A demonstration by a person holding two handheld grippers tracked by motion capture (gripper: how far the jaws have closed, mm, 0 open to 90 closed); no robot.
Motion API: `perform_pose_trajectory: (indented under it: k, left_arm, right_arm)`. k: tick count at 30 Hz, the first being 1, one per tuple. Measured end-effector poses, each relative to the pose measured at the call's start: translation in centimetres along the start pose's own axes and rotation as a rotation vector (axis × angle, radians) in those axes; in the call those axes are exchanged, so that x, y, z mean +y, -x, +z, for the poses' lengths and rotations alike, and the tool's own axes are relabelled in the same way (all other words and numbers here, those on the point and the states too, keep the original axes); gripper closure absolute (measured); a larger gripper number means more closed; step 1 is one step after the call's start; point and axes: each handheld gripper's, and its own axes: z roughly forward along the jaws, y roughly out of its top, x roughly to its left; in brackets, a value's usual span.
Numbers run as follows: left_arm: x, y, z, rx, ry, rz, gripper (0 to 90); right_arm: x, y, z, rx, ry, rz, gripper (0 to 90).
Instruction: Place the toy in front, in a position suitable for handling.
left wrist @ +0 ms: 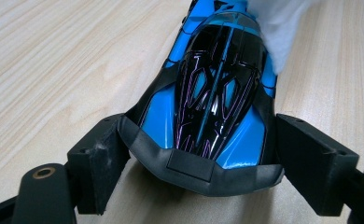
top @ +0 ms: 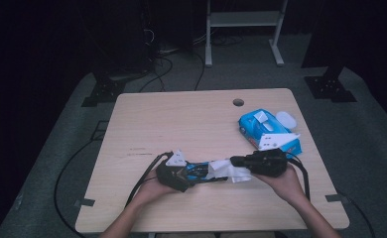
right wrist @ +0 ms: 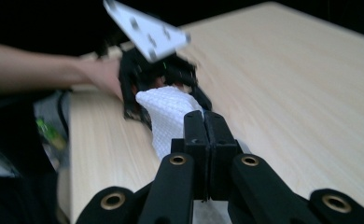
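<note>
While the wipe-down is on, here's how I'd read it, line by line:

Toy car [left wrist: 217, 107]: sits near the front middle of the table [top: 181, 119], blue and black glossy shell; looks like light hard plastic, so probably slippery and easy to scuff or squeeze out of a grip.

Left gripper [top: 174, 173]: jaws spread to about the car's width, one at each flank of the tail end; whether they actually pinch it or just bracket it, I can't tell.

Right gripper [right wrist: 203, 126]: jaws pressed together on a white tissue [right wrist: 168, 116]; soft, floppy, next to weightless, will bunch up rather than push back.

Where they meet: tissue lies on the car's far end, touching the shell.

Where to hold: car by its low sides, not the shiny roof; tissue by a folded edge so a pad hangs free.

Also around: blue tissue pack [top: 268, 130] at the right rear, well apart from the car.
</note>
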Motion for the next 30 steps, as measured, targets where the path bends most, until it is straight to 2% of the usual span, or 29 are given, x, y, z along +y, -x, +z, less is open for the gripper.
perform_pose_trajectory:
  k: [4,8,10,12,14,15,17,21,25,26,27,30]
  left_arm:
    - [0.0,0.0,0.0,-0.001,0.0,0.0,19.4]
    - [0.0,0.0,0.1,-0.001,0.008,-0.005,19.4]
    - [0.0,-0.1,0.0,-0.005,0.001,0.001,19.4]
    - [-0.1,-0.1,-0.1,-0.005,0.002,-0.002,19.5]
    - [-0.2,-0.1,-0.2,-0.009,-0.002,0.0,19.6]
    - [-0.3,-0.1,-0.3,-0.013,-0.001,0.002,19.8]
    - [-0.3,-0.2,-0.2,-0.019,0.003,-0.002,20.1]
    - [-0.3,-0.2,-0.2,-0.033,-0.004,0.006,21.0]
    - [-0.3,-0.3,-0.1,-0.049,-0.011,0.013,21.7]
    - [-0.3,-0.3,-0.1,-0.049,-0.011,0.013,21.7]
    - [-0.2,-0.3,0.0,-0.05,-0.01,0.006,21.7]
    - [0.0,-0.2,0.3,-0.038,-0.025,0.022,20.5]
  right_arm:
    - [-1.4,0.9,3.6,-0.019,-0.088,0.002,87.9]
    - [-2.6,1.3,6.1,-0.041,-0.148,-0.019,86.8]
    - [-3.4,1.3,7.3,-0.064,-0.173,-0.033,82.9]
    - [-4.0,1.2,7.8,-0.068,-0.188,-0.04,74.3]
    - [-4.6,1.0,8.0,-0.076,-0.19,-0.038,71.6]
    - [-4.8,1.0,8.1,-0.088,-0.189,-0.041,65.7]
    - [-5.0,1.2,8.2,-0.078,-0.192,-0.024,62.1]
    - [-5.6,1.7,8.6,-0.093,-0.182,0.014,56.5]
    - [-6.1,2.3,8.5,-0.085,-0.141,0.08,63.9]
    - [-6.1,2.3,8.5,-0.085,-0.141,0.08,63.9]
    - [-6.3,2.7,8.4,-0.086,-0.126,0.099,68.4]
    - [-6.4,2.5,8.6,-0.109,-0.123,0.084,73.3]
